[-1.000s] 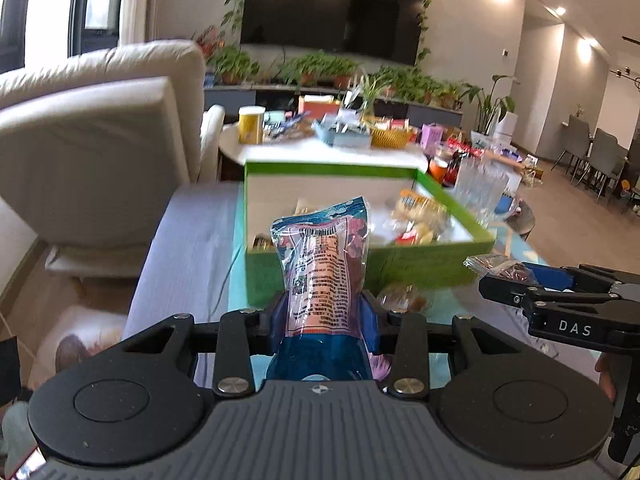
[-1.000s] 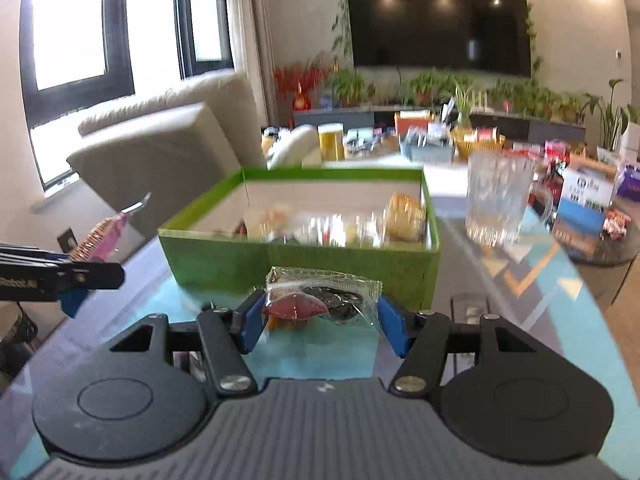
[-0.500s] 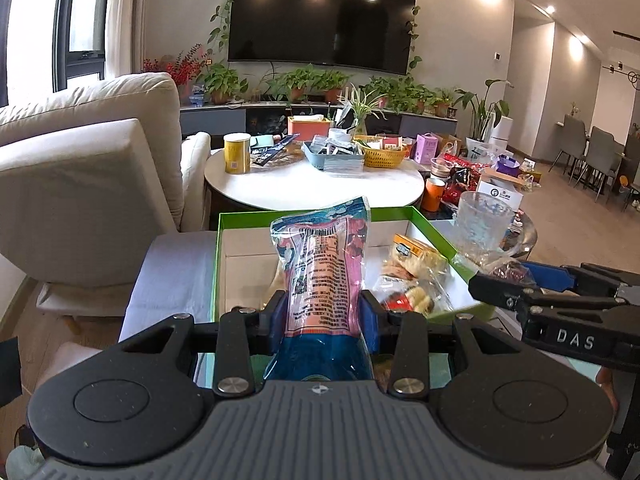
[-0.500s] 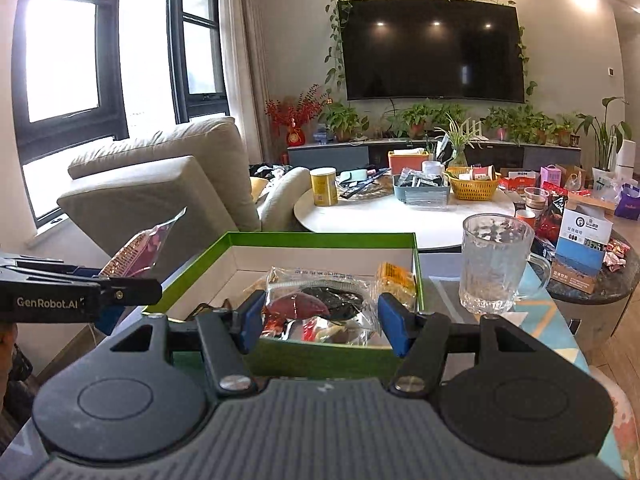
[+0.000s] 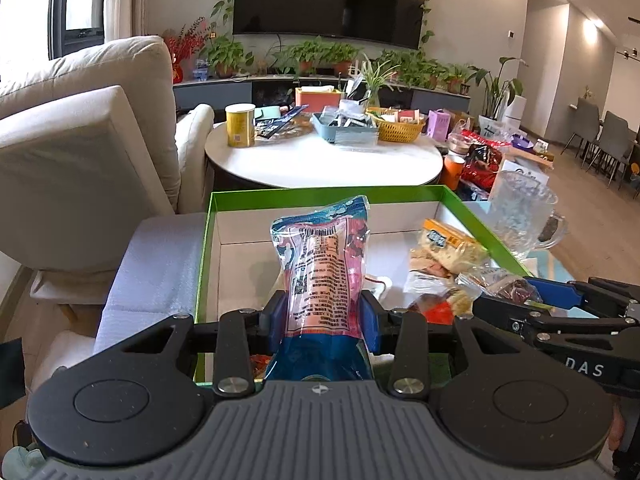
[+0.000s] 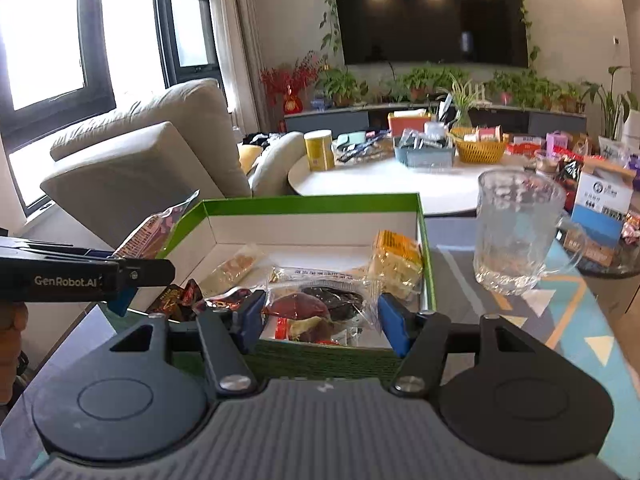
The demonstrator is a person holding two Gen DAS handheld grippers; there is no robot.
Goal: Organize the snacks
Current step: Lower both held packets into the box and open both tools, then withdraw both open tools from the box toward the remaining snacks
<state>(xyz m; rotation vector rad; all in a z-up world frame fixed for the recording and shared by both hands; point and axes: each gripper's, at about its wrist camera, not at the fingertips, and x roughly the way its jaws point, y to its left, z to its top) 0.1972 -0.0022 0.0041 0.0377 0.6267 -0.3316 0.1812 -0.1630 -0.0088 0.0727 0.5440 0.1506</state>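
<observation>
Over the green box (image 5: 472, 210), directly ahead of and below both grippers, the left gripper (image 5: 323, 322) pinches a tall pink snack pouch (image 5: 322, 268) upright above the bare left half, while the right gripper (image 6: 320, 320) pinches a flat clear packet (image 6: 320, 300) crosswise over the near edge.

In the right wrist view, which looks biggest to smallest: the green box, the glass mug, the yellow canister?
1. green box
2. glass mug
3. yellow canister
The canister stands farther back, so its true size is unsure.
</observation>
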